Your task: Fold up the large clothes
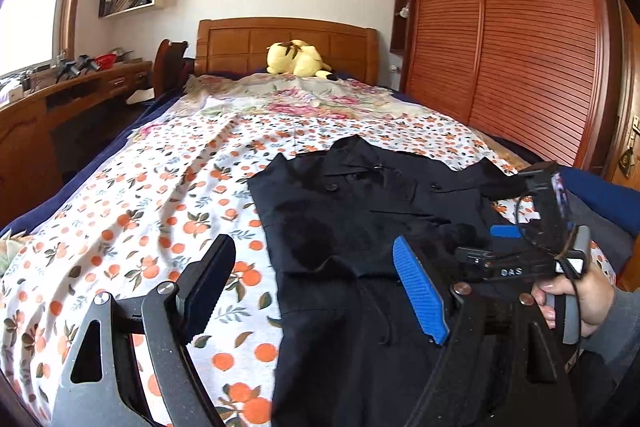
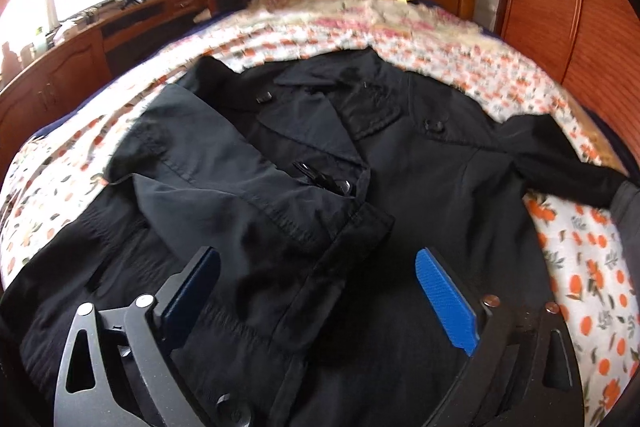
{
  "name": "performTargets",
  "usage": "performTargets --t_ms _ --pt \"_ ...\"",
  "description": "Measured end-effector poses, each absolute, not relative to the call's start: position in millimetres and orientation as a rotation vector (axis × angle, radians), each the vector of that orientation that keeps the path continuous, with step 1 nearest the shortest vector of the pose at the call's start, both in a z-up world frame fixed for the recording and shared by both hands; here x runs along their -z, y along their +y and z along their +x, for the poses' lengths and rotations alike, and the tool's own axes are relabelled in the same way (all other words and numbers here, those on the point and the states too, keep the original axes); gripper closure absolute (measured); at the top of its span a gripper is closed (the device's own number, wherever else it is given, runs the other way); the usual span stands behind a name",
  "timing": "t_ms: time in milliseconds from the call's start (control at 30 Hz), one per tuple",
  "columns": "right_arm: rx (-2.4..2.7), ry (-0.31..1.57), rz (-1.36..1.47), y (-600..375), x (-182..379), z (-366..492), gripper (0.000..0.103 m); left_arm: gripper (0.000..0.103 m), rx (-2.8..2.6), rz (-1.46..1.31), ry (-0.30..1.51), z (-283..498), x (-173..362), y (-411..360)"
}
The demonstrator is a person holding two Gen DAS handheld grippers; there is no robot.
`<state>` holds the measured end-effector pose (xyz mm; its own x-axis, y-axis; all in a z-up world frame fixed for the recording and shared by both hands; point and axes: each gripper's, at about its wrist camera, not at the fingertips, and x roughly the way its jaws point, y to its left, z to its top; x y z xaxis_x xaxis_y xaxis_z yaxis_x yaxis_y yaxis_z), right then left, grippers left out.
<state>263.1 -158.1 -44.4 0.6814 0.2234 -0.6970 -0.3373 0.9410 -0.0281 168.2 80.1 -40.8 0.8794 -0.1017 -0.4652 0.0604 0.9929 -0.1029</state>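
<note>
A large black coat (image 1: 352, 227) lies spread on the bed, collar toward the headboard. In the right wrist view the coat (image 2: 360, 163) fills the middle, its left sleeve (image 2: 240, 183) folded across the chest and its right sleeve (image 2: 560, 159) stretched out to the right. My left gripper (image 1: 316, 283) is open and empty above the coat's left edge. My right gripper (image 2: 316, 287) is open and empty just above the folded sleeve's cuff; it also shows in the left wrist view (image 1: 492, 239), held over the coat's right side.
The bed has an orange-print sheet (image 1: 140, 227) and a wooden headboard (image 1: 288, 43) with a yellow plush toy (image 1: 298, 59). A wooden desk (image 1: 60, 99) runs along the left. A slatted wardrobe (image 1: 520, 39) stands on the right.
</note>
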Motion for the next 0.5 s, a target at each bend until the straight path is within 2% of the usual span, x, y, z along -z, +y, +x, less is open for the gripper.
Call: performTargets --t_ms 100,200,233,267,300,333,367,433,500 --pt "-0.321 0.8 -0.146 -156.9 49.9 274.9 0.012 0.021 0.075 -0.097 0.489 167.7 42.5 85.4" --pt "-0.344 0.841 -0.157 -152.4 55.6 282.0 0.026 0.021 0.067 -0.094 0.488 166.3 43.8 90.0" --pt "-0.352 0.851 -0.163 -151.2 57.2 281.9 0.033 0.021 0.066 -0.093 0.489 166.5 44.4 90.3" --pt "-0.359 0.854 -0.17 -150.8 58.4 281.2 0.049 0.021 0.064 -0.093 0.491 166.3 45.2 90.8" --pt "-0.361 0.853 -0.177 -148.7 57.9 280.9 0.057 0.021 0.062 -0.092 0.494 166.6 45.6 90.9" --pt "-0.361 0.846 -0.187 -148.3 57.5 278.6 0.075 0.021 0.062 -0.09 0.496 167.0 46.1 90.6" --pt "-0.374 0.837 -0.195 -148.2 56.0 276.1 0.085 0.021 0.062 -0.089 0.497 166.8 46.4 90.4" --pt "-0.388 0.804 -0.231 -145.7 53.2 268.3 0.091 0.021 0.064 -0.086 0.501 167.4 47.3 88.6" --pt "-0.392 0.748 -0.251 -145.1 46.5 254.1 0.093 0.021 0.068 -0.079 0.503 167.8 48.1 86.3"
